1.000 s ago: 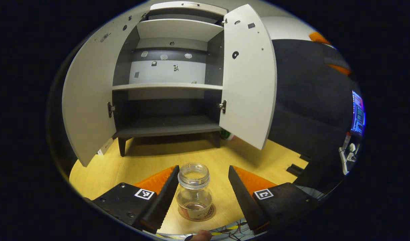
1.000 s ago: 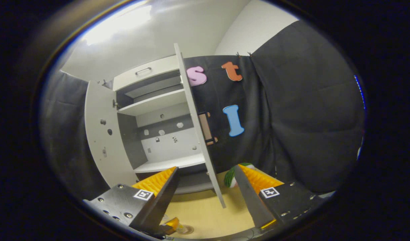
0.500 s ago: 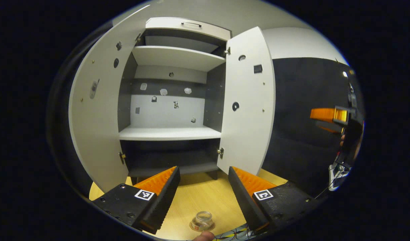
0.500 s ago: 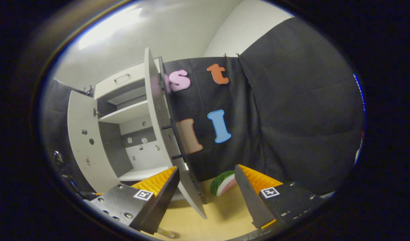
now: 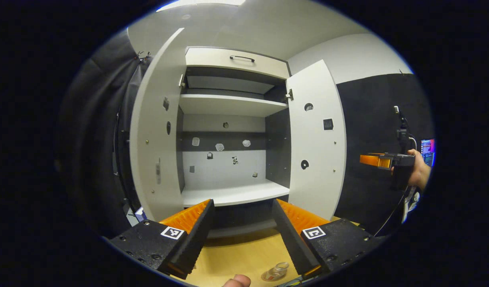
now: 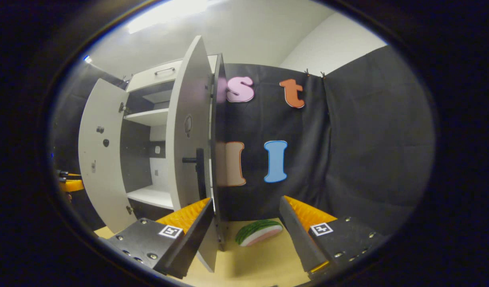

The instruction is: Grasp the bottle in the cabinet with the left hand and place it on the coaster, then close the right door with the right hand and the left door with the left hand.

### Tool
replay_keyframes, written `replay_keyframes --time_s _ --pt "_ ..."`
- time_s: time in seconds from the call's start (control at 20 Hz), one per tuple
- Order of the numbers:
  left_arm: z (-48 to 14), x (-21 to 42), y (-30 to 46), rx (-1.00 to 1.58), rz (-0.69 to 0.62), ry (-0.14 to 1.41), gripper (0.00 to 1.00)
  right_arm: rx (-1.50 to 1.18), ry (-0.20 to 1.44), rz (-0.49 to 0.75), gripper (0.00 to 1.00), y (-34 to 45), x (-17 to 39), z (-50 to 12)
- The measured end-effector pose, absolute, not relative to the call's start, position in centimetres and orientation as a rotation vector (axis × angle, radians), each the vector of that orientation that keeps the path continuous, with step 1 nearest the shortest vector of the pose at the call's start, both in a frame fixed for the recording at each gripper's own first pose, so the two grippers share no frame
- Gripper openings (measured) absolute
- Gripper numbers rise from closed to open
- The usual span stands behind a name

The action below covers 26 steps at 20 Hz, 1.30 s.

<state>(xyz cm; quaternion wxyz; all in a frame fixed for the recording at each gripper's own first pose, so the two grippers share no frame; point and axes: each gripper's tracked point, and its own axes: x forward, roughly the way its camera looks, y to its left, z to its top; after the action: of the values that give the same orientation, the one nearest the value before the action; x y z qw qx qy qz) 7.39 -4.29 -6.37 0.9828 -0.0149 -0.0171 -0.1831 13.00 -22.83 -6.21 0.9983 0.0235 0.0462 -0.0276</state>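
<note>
Overhead ceiling light (image 6: 168, 18) gives bright, even illumination with glare on the ceiling; fisheye curvature bows the cabinet doors (image 5: 156, 131); lower cabinet recess in shadow; edges perhaps slightly soft

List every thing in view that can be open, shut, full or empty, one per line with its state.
Grey cabinet's left door: open.
Grey cabinet's right door: open.
Top drawer with the dark handle: shut.
Clear glass bottle: standing on the round coaster, uncapped.
Left tongs: open, empty.
Right tongs: open, empty.
</note>
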Motion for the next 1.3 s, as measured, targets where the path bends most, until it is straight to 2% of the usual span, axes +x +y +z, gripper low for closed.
replay_keyframes --time_s 0.15,0.3,0.45,0.5,0.55,0.6,0.65,0.7,0.8,0.85,0.9,1.0,1.1,1.15,1.3 --pt "-5.5 7.6 -2.2 -0.027 -0.34 -0.041 0.93 0.11 0.078 -0.073 1.0 -24.4 17.1 -5.1" --pt "-4.2 8.3 -0.5 -0.057 -0.317 -0.057 0.93 0.06 0.108 -0.08 1.0 -24.2 20.0 -6.3" --pt "-3.3 8.9 1.4 -0.031 -0.29 -0.09 0.93 0.037 0.136 -0.014 1.0 -20.7 22.0 -6.6" --pt "-3.4 8.8 1.7 -0.023 -0.286 -0.083 0.92 0.04 0.146 0.009 0.86 -19.6 21.6 -6.2" --pt "-3.4 8.7 1.9 -0.022 -0.282 -0.074 0.93 0.052 0.145 0.017 0.84 -18.7 22.0 -6.3" --pt "-3.7 8.6 1.8 -0.023 -0.285 -0.054 0.92 0.049 0.141 0.034 0.87 -17.7 22.2 -6.2" --pt "-4.1 8.4 1.8 -0.024 -0.285 -0.041 0.93 0.04 0.14 0.066 0.83 -16.4 22.3 -6.4" --pt "-4.0 8.3 2.1 -0.023 -0.277 -0.04 0.93 0.038 0.144 0.086 0.87 -14.9 22.4 -6.5" --pt "-4.1 7.9 2.3 -0.029 -0.263 -0.032 0.93 0.039 0.144 0.105 0.84 -12.9 22.4 -6.4" --pt "-4.5 7.4 2.1 -0.033 -0.264 -0.023 0.93 0.036 0.145 0.1 0.87 -12.3 22.4 -6.4" --pt "-4.5 7.2 2.3 -0.039 -0.268 -0.021 0.92 0.03 0.152 0.086 0.84 -12.5 22.5 -6.6" --pt "-4.7 6.9 2.8 -0.028 -0.259 -0.017 0.93 0.007 0.168 0.045 0.87 -12.1 22.9 -7.1" --pt "-4.9 6.6 4.1 -0.011 -0.229 -0.02 0.93 0.004 0.163 0.019 0.84 -11.9 22.8 -6.9" --pt "-5.1 6.5 4.6 -0.015 -0.219 -0.02 0.93 0.011 0.159 0.009 0.87 -11.9 22.7 -6.9" --pt "-6.5 6.4 5.8 -0.029 -0.206 0.018 0.93 0.021 0.16 -0.005 0.87 -11.7 22.8 -7.1"
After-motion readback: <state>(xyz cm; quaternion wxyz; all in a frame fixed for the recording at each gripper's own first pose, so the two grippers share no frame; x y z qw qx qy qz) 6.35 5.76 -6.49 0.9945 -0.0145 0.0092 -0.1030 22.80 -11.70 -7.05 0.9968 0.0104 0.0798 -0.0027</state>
